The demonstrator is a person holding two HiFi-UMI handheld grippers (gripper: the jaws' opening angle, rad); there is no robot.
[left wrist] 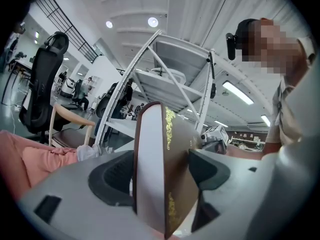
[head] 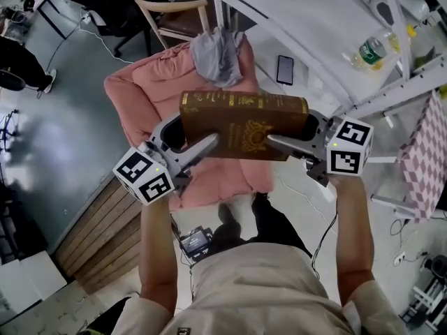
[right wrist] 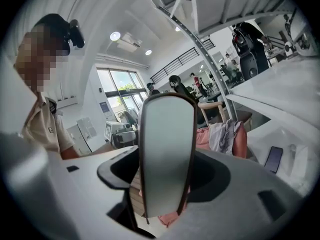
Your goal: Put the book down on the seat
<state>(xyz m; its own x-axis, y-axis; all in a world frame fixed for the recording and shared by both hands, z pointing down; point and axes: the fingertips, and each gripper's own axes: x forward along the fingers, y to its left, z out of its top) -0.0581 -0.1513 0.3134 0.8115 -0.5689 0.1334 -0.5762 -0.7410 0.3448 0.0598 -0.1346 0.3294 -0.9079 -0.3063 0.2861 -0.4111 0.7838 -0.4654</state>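
A thick brown book [head: 244, 128] with gold ornament hangs in the air over the pink armchair [head: 140, 103], spine toward the chair's back. My left gripper [head: 192, 135] is shut on its left end and my right gripper [head: 288, 137] on its right end. In the left gripper view the book [left wrist: 150, 154] stands on edge between that gripper's [left wrist: 161, 176] dark pads, pages and cover both showing. From the right gripper view I see the pale page block of the book [right wrist: 167, 149] filling the gap of that gripper [right wrist: 165, 173].
A grey cloth [head: 216, 58] is draped over the armchair's backrest, with a wooden chair [head: 174, 12] behind it. To the right stands a white metal rack [head: 314, 26], a phone [head: 285, 69] and a bottle [head: 374, 51]. Wooden boards [head: 98, 232] lie at the lower left.
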